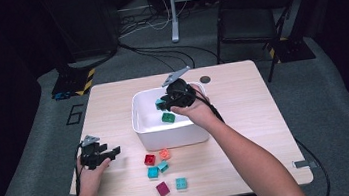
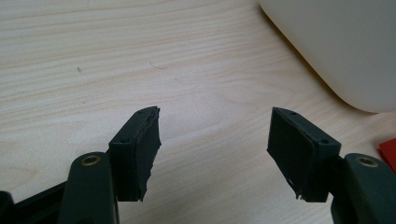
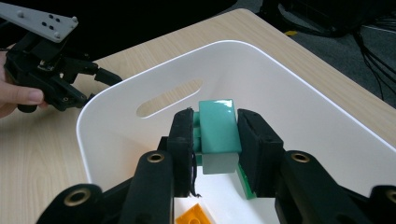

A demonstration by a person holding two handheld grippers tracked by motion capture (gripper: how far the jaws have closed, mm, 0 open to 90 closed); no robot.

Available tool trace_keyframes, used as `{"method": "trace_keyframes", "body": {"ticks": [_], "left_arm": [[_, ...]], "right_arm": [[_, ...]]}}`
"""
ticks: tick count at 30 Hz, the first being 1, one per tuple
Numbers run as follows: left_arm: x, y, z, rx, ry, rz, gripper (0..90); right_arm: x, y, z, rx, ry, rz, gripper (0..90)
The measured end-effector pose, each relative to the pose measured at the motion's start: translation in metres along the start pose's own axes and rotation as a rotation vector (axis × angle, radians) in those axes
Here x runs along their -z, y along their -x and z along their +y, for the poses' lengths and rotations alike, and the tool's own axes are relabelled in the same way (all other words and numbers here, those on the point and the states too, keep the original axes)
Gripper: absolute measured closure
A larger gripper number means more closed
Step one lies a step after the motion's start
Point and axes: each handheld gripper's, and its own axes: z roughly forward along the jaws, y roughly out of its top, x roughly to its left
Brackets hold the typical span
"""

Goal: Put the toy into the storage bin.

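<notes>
While the white bin (image 1: 141, 123) already has a green block (image 1: 168, 117) in it, the right gripper (image 3: 215, 140) hangs over it clamped on a teal block (image 3: 216, 127). Approx six blocks (image 1: 163, 170) left on the table (image 1: 245, 119); left gripper (image 2: 212, 149) open, empty.

Teal block over the white bin

We see a glossy teal block (image 3: 216, 125) at frame centre, clamped upright between black jaws above the open white bin (image 3: 299, 88); a green block (image 1: 168, 117) lies on the bin's floor.
</notes>
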Motion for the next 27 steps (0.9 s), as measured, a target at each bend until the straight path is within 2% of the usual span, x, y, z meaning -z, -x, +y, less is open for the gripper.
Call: {"method": "trace_keyframes", "body": {"ticks": [7, 9, 11, 14, 15, 22, 23, 27], "left_arm": [[0.000, 0.000, 0.000, -0.002, -0.002, -0.002, 34.0], [-0.001, 0.000, 0.000, -0.002, 0.000, -0.004, 34.1], [-0.001, 0.000, 0.000, -0.002, -0.001, -0.004, 34.2], [0.000, 0.000, 0.000, 0.000, 0.001, -0.007, 34.4], [0.000, 0.000, 0.000, 0.000, 0.001, -0.008, 34.6], [-0.001, 0.001, 0.000, -0.006, 0.002, -0.011, 35.5], [-0.001, 0.001, 0.000, -0.005, 0.001, -0.011, 35.5], [-0.001, 0.001, 0.000, -0.002, 0.001, -0.015, 35.9]], "right_arm": [[-0.018, 0.007, 0.003, -0.019, -0.006, -0.008, 66.9], [-0.023, 0.008, 0.003, -0.021, -0.014, -0.013, 66.9], [-0.028, 0.010, 0.003, -0.002, -0.018, -0.016, 66.8], [-0.033, 0.010, 0.001, -0.022, -0.037, -0.020, 66.8], [-0.035, 0.011, 0.001, -0.012, -0.043, -0.019, 66.7], [-0.040, 0.011, -0.001, -0.019, -0.059, -0.024, 66.4], [-0.040, 0.011, -0.001, -0.008, -0.060, -0.022, 66.0], [-0.037, 0.011, -0.001, -0.013, -0.064, -0.023, 62.1]]}}
